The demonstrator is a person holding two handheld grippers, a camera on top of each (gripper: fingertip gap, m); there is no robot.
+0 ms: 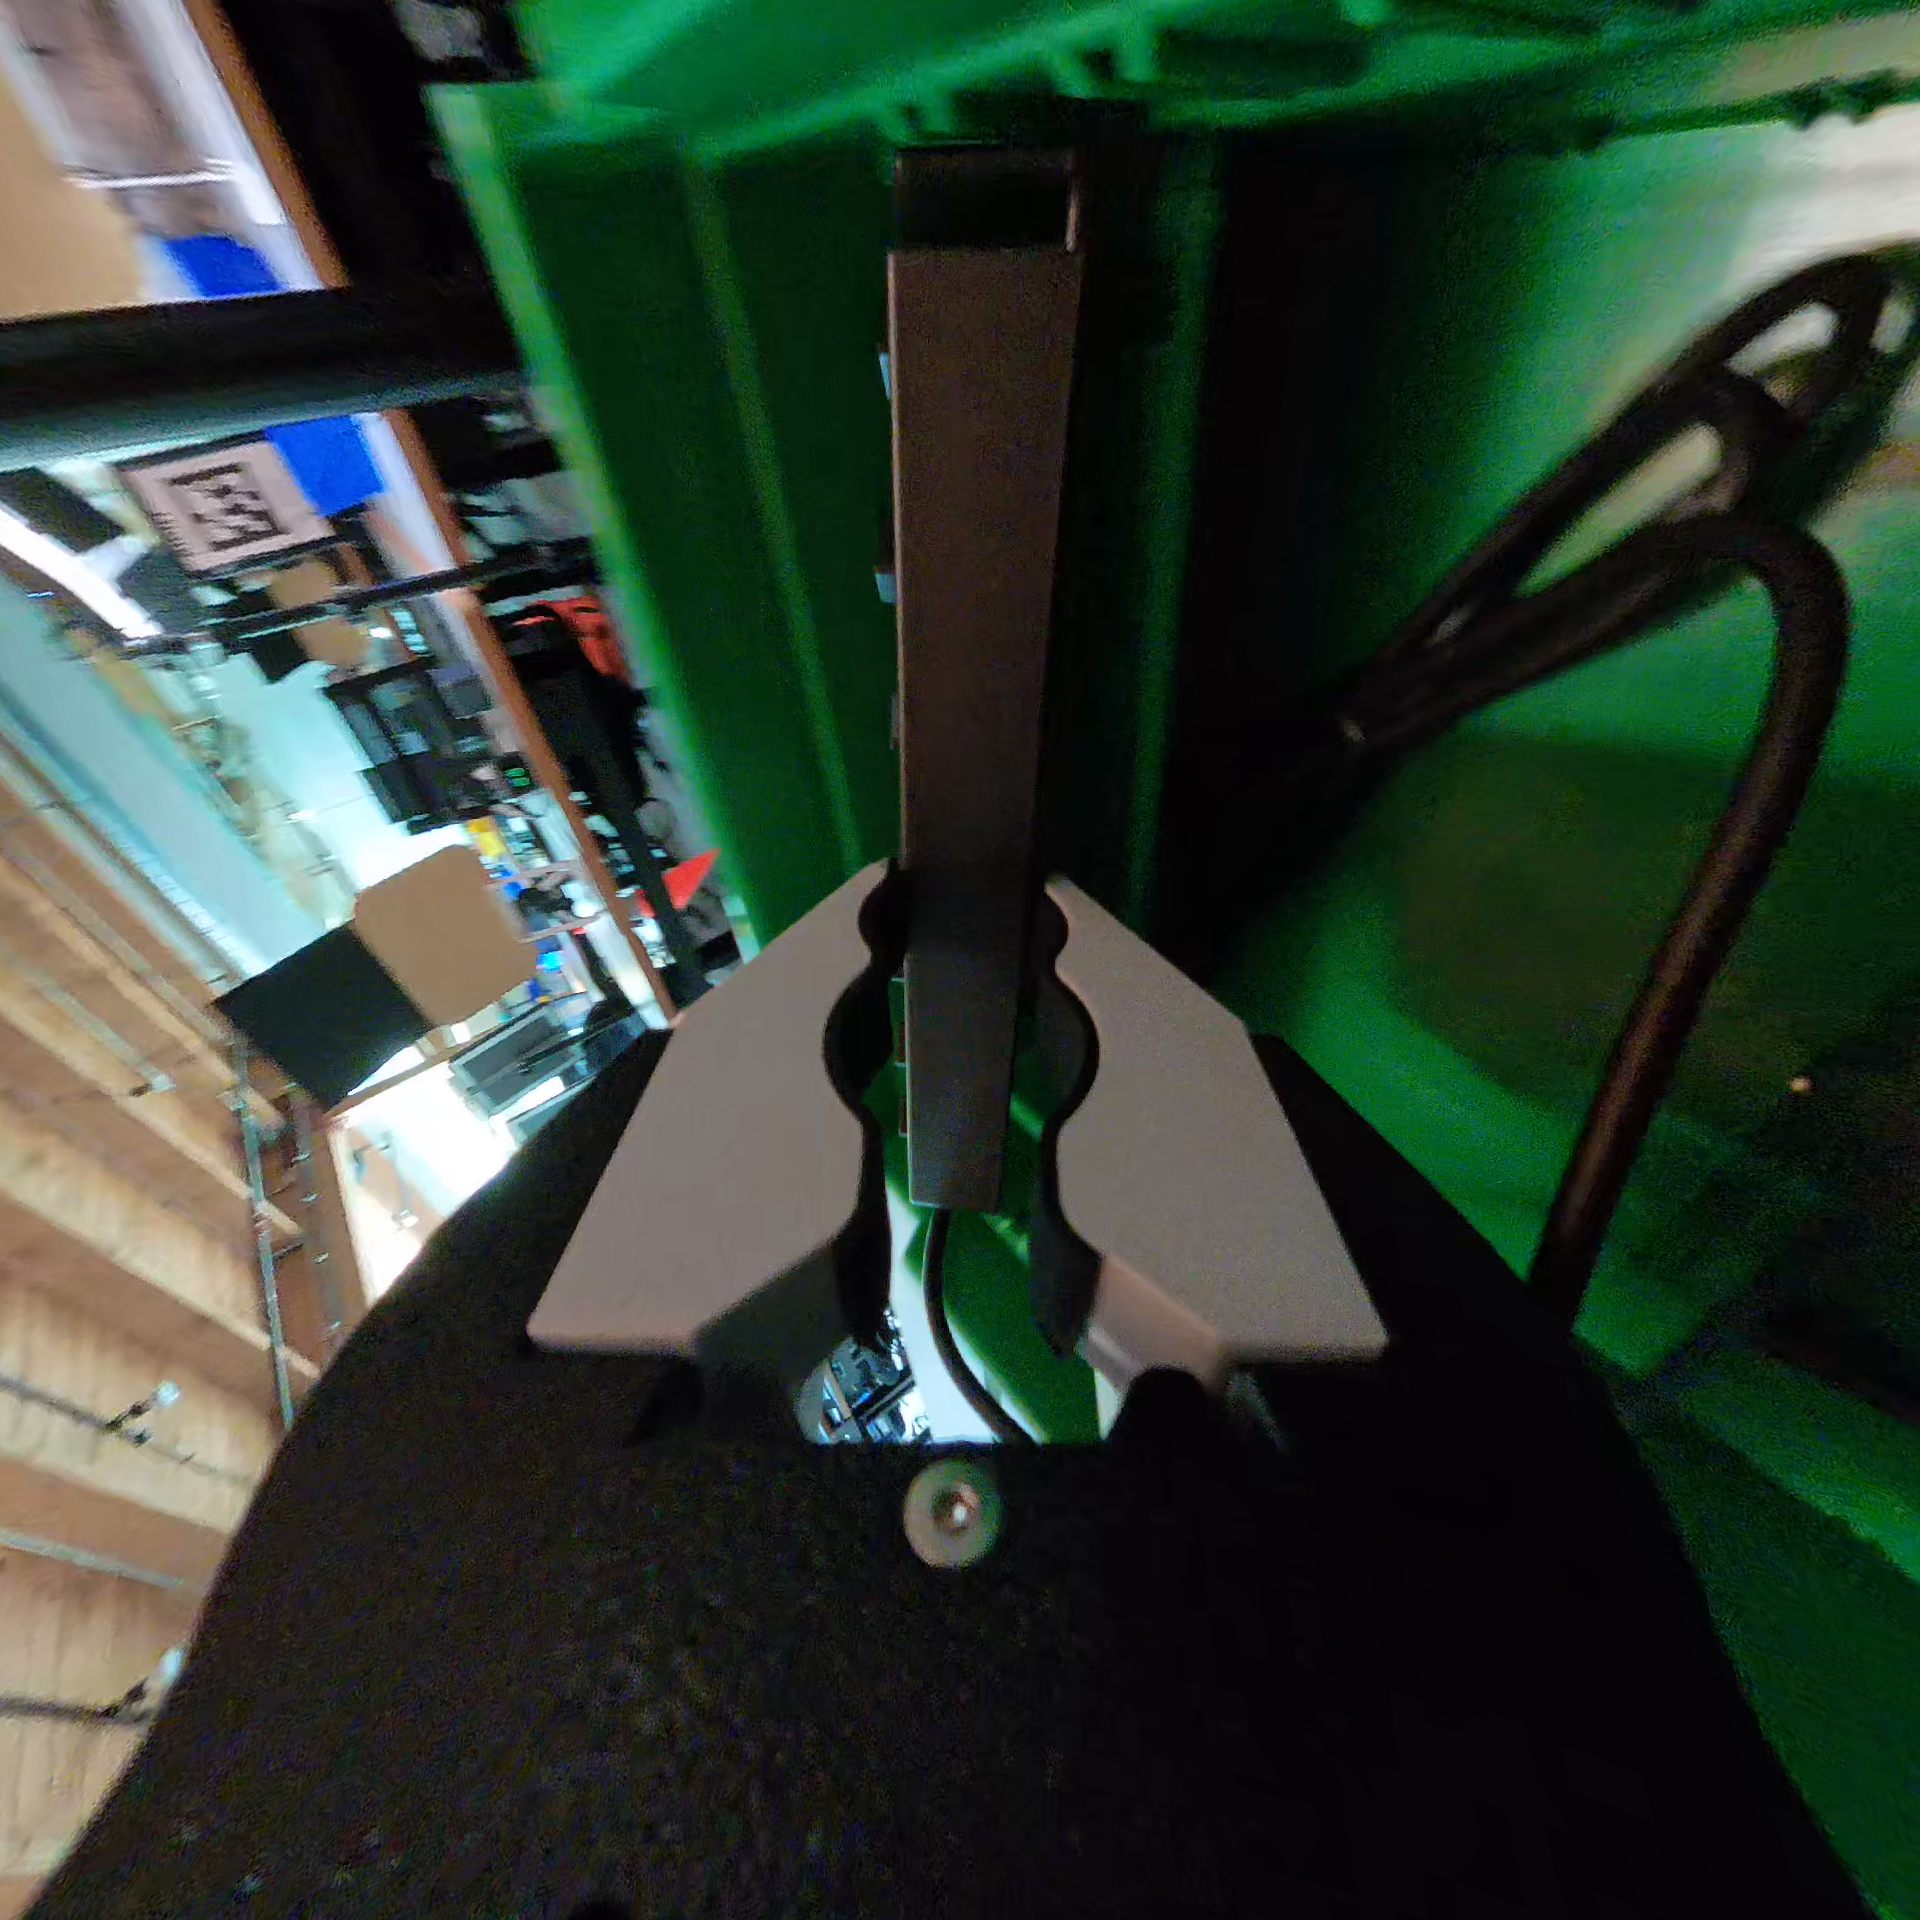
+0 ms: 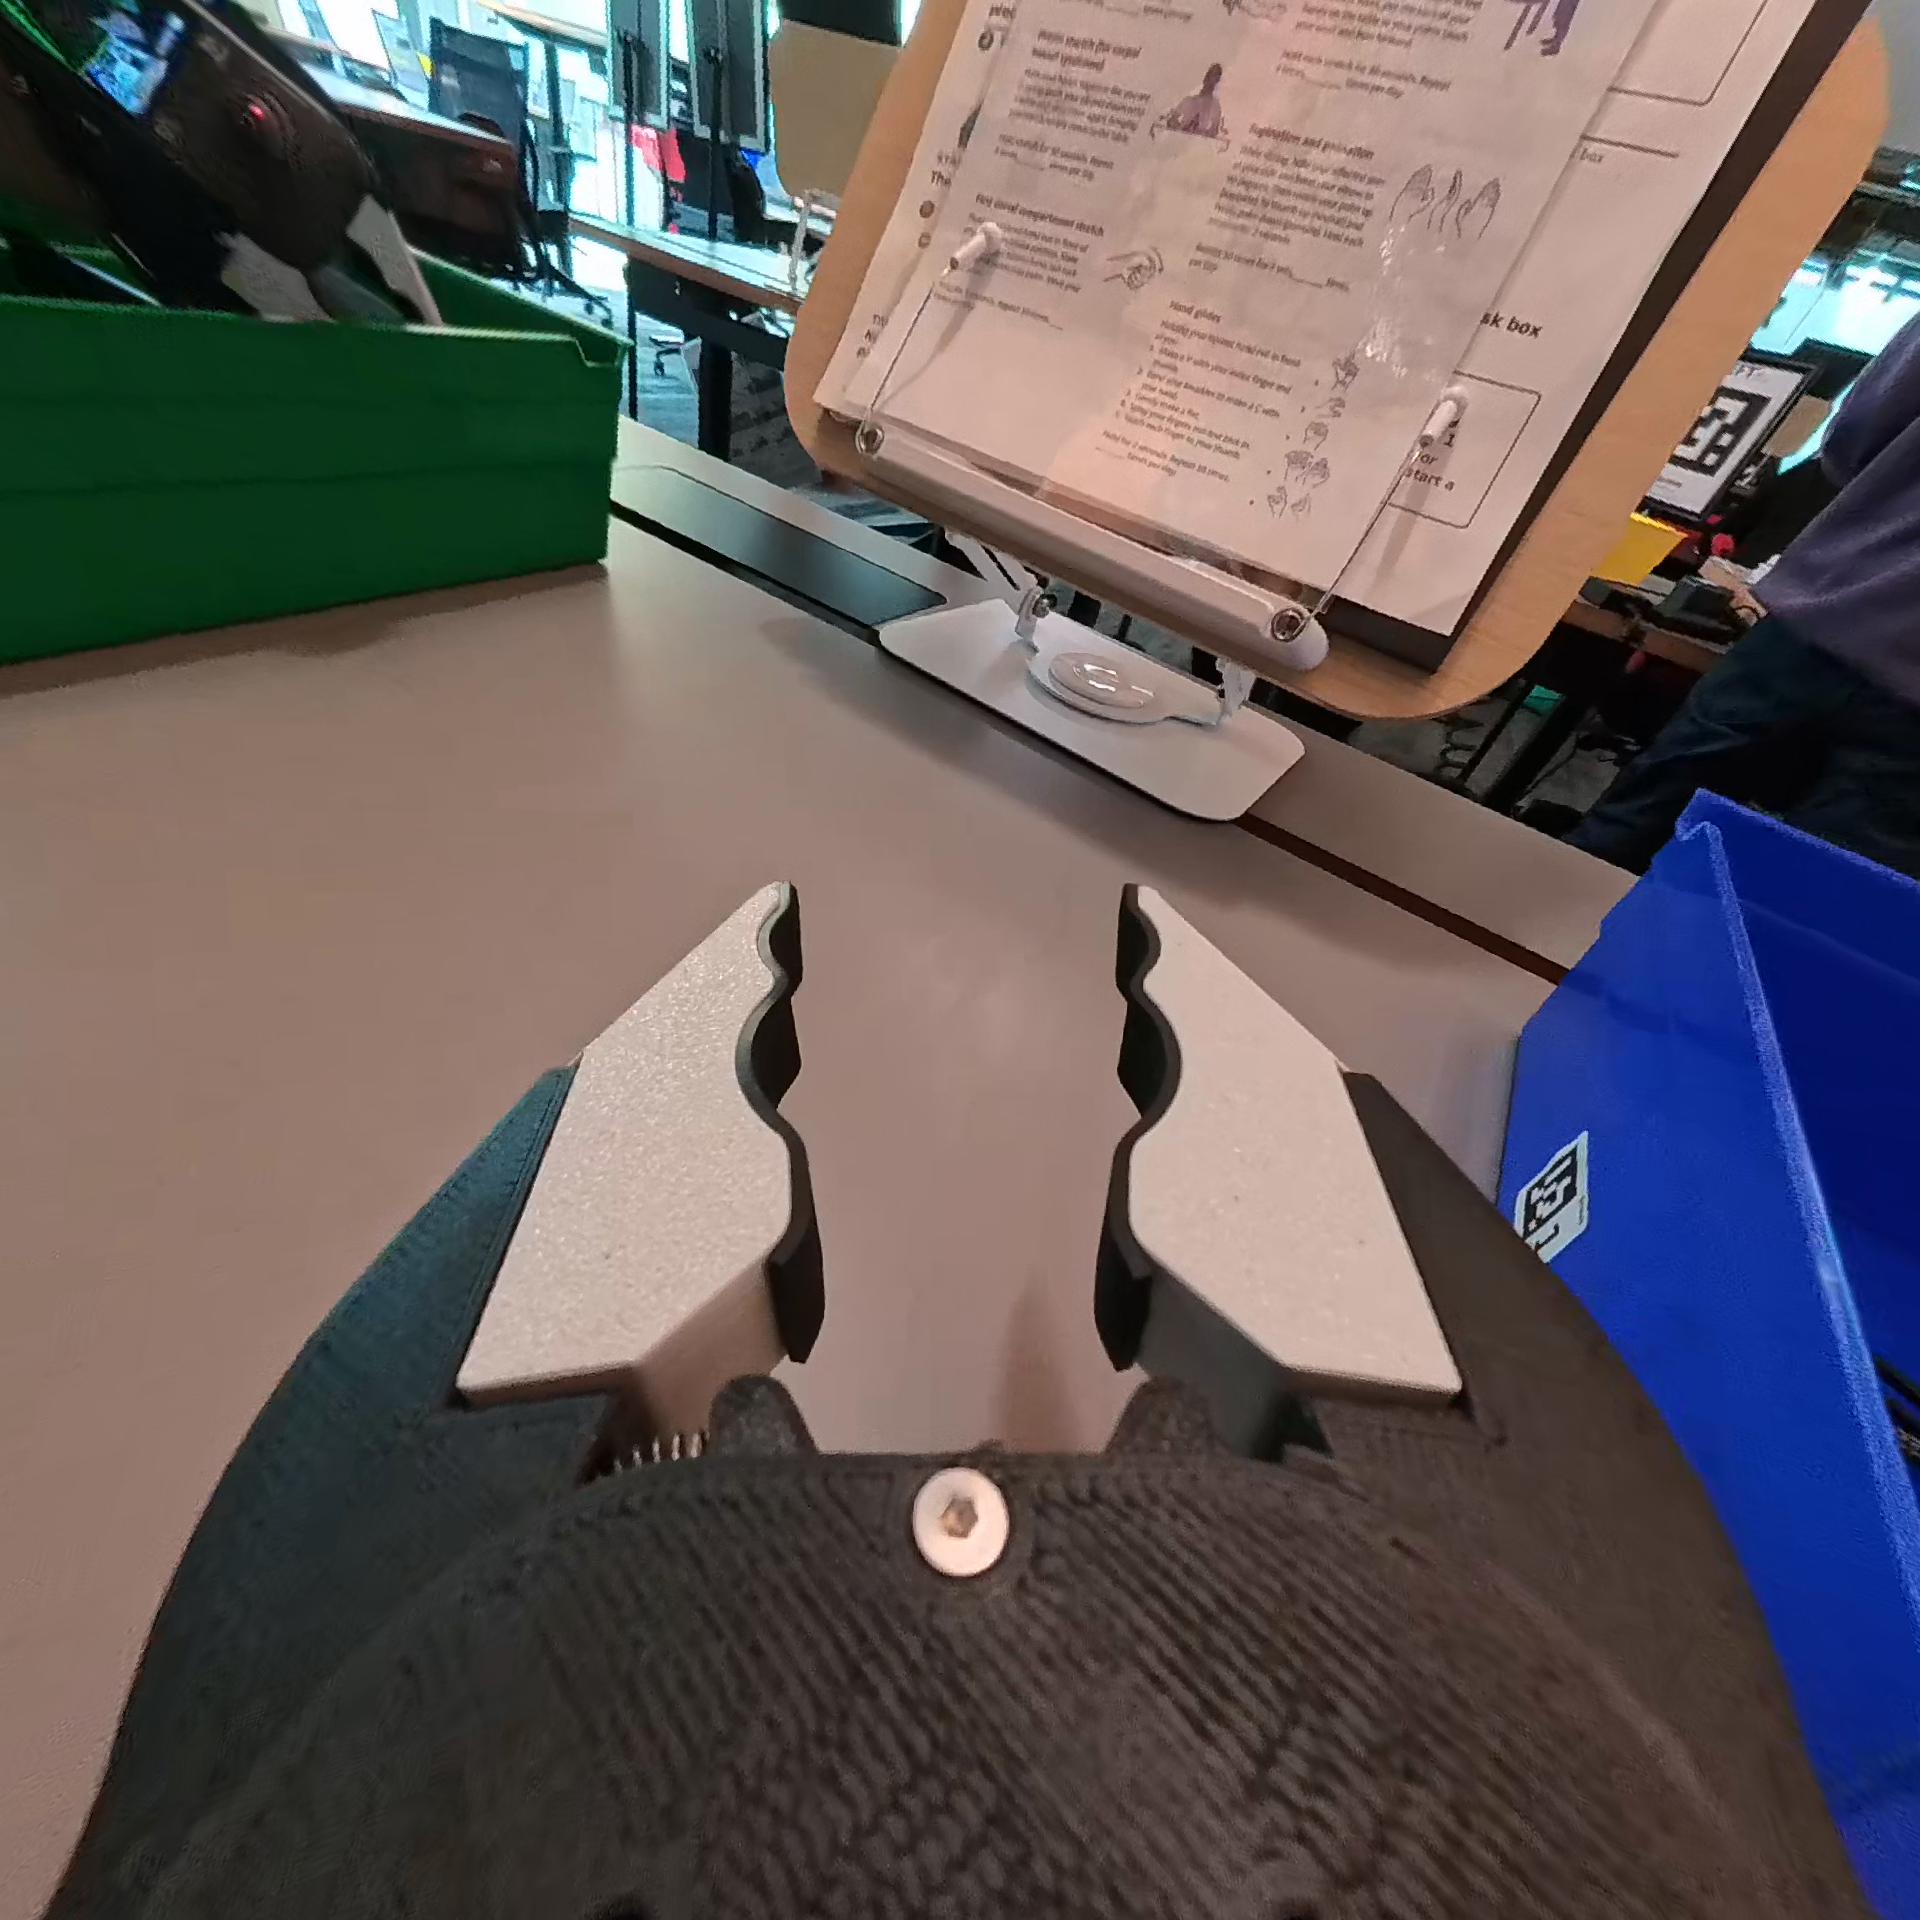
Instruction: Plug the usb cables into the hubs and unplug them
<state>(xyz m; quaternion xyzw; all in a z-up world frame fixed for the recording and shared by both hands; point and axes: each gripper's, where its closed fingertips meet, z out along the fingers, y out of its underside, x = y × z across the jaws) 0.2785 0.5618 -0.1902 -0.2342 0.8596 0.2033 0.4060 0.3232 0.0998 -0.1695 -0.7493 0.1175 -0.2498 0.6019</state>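
Observation:
My left gripper [image 1: 966, 914] is shut on a long grey USB hub [image 1: 982, 623], held edge-on inside the green bin [image 1: 644, 468]. The hub's thin black cord [image 1: 951, 1330] runs back between the fingers. A bundle of black cables [image 1: 1683, 644] loops to the right in the bin. My right gripper [image 2: 961, 904] is open and empty, low over the grey table [image 2: 416, 831]. The left gripper [image 2: 260, 177] shows far off in the right wrist view, reaching into the green bin [image 2: 291, 468].
A blue bin [image 2: 1745, 1143] with a square marker tag stands at the right, close to my right gripper. A wooden document stand [image 2: 1247, 343] with printed sheets stands at the back on a white base [image 2: 1101, 717]. A person's sleeve [image 2: 1849, 540] shows at far right.

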